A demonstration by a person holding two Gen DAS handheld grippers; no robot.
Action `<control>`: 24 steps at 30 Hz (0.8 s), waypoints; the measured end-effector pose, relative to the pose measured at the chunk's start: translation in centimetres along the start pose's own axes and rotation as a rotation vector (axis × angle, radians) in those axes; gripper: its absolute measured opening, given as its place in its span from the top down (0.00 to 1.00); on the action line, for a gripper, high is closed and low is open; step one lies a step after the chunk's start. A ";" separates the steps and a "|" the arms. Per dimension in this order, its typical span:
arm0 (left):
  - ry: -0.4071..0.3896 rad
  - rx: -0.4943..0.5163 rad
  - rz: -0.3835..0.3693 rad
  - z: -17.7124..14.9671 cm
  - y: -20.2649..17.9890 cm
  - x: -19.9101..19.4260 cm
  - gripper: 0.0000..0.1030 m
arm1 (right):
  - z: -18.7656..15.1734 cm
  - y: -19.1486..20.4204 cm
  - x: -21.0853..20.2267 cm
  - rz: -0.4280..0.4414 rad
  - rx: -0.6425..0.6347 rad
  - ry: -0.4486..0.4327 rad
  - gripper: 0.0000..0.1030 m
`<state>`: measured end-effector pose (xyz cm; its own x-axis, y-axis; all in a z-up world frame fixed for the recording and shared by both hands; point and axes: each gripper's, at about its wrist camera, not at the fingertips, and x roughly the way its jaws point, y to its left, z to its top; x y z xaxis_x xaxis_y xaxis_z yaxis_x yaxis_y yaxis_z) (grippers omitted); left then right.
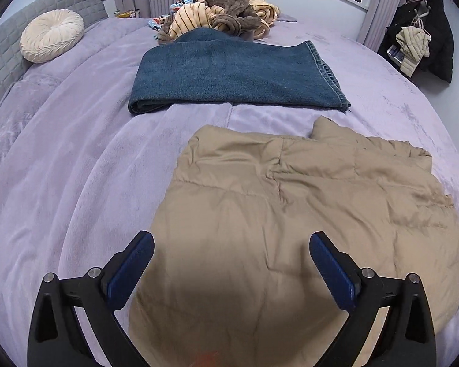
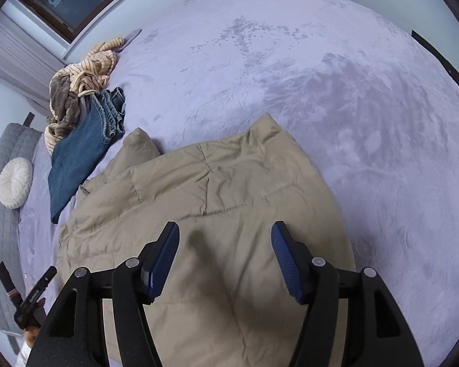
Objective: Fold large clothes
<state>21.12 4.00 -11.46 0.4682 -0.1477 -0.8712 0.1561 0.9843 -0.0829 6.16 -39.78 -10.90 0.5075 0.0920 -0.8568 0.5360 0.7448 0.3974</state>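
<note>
The tan padded jacket [image 1: 290,214] lies flat on the near part of the lavender bedspread [image 1: 61,168], directly beneath and ahead of both grippers, and that is what the next move hangs on: neither tool has to travel to find it, only to come down onto an edge. The left gripper [image 1: 231,261] stands with its jaws spread wide and nothing between the pads, the cloth lying below them untouched; the right gripper [image 2: 225,252] is likewise released, its jaws parted somewhat less, with only jacket fabric showing beneath. The garment's longer run seems to go left to right across the bed in the left wrist view, so a further fold would probably bring one side over the other (a judgement, since the shape is rumpled). The left hand sits over the jacket's left half, the right over its right half. The left wrist view alone shows the folded jeans [image 1: 229,73] lying just beyond the jacket, apart from it; the right wrist view alone shows the wide bare stretch of bedspread to the right.
</note>
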 end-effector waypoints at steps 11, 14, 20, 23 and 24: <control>0.087 -0.016 -0.054 -5.1 -0.8 -3.8 0.01 | -5.5 -3.0 -4.1 0.037 0.124 0.027 0.20; 0.118 -0.051 -0.074 -5.9 -0.6 -4.3 0.01 | -6.8 -3.6 -4.5 0.047 0.156 0.038 0.19; 0.136 -0.100 -0.081 -7.3 0.2 -5.1 0.01 | -9.0 -4.8 -4.9 0.061 0.222 0.056 0.13; 0.134 -0.086 -0.067 -7.9 0.2 -5.5 0.01 | -9.9 -5.3 -5.0 0.078 0.257 0.051 0.00; 0.139 -0.083 -0.072 -8.1 0.2 -5.5 0.01 | -10.1 -5.4 -5.0 0.082 0.266 0.055 0.00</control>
<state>11.56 5.76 -10.62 0.3323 -0.2091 -0.9197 0.1095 0.9771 -0.1826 -6.10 -37.59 -12.15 0.5230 0.1859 -0.8318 0.6565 0.5345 0.5323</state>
